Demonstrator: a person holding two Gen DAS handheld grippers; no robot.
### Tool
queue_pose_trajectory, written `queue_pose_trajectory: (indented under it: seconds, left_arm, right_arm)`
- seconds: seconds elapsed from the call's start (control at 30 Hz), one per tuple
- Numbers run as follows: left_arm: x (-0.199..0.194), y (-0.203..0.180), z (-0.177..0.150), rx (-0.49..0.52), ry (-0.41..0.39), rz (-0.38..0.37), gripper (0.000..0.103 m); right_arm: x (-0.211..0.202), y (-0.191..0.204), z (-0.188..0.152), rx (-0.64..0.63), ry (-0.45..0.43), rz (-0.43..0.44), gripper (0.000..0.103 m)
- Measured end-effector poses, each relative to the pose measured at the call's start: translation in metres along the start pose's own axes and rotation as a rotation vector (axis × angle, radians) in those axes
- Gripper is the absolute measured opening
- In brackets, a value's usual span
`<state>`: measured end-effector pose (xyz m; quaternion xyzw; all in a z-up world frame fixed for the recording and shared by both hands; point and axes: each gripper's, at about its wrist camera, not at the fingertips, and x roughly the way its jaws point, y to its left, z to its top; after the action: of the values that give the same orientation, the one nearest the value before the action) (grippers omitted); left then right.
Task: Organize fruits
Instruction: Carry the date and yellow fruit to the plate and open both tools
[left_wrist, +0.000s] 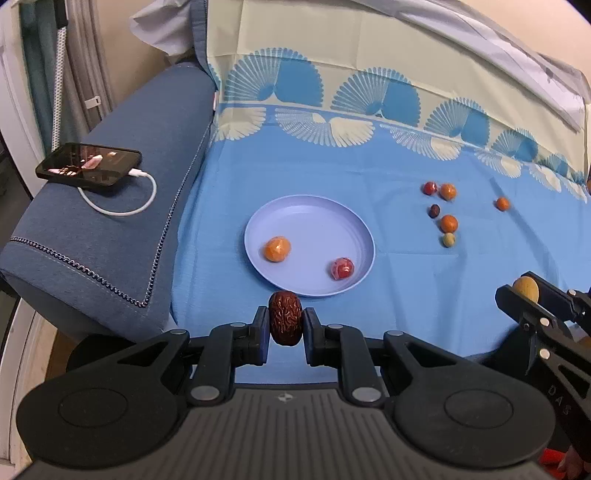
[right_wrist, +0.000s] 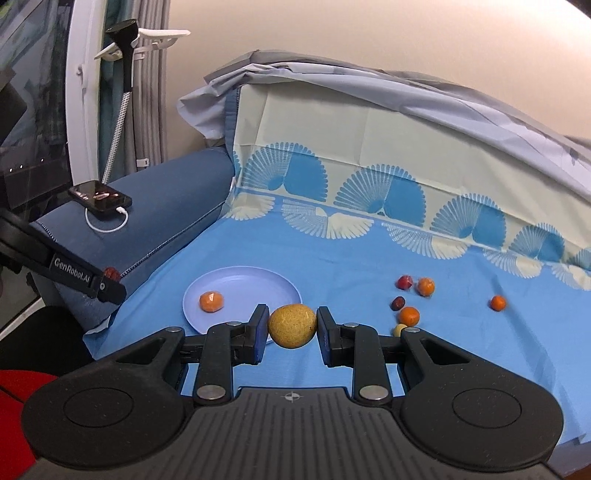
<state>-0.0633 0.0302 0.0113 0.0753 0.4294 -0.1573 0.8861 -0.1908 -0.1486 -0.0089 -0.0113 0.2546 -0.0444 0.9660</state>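
L hand-held gripper (left_wrist: 285, 323) clamps wrinkled dark-red date (left_wrist: 285, 317) | R hand-held gripper (right_wrist: 291, 326) clamps rough yellow round fruit (right_wrist: 291, 325) | smooth lilac plate (left_wrist: 314, 218) just ahead

My right view: plate's (right_wrist: 284, 291) near rim hidden behind my fingers (right_wrist: 260, 332) and the tan fruit (right_wrist: 291, 325) between them; the wrapped red fruit on it not visible. Pale small fruit (right_wrist: 399, 329) half covered by linkage. Wrinkled brown fruit (right_wrist: 112, 273) mostly behind the other tool. Left view: right tool (left_wrist: 524, 291) cut by frame edge; phone (left_wrist: 88, 163) screen too small to read; far loose fruits too small to identify
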Motion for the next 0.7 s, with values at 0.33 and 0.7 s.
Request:
queue_pose_trajectory:
  seconds: [0.33, 0.7]
  left_arm:
    - [0.002, 0.002, 0.001, 0.008, 0.003, -0.004, 0.020]
    - [0.015, 0.001, 0.002, 0.002, 0.037, 0.001, 0.020]
  right_arm:
    - [0.001, 0.002, -0.001, -0.017, 0.003, 0.004, 0.029]
    - [0.010, 0.003, -0.002, -0.003, 0.032, 0.014, 0.029]
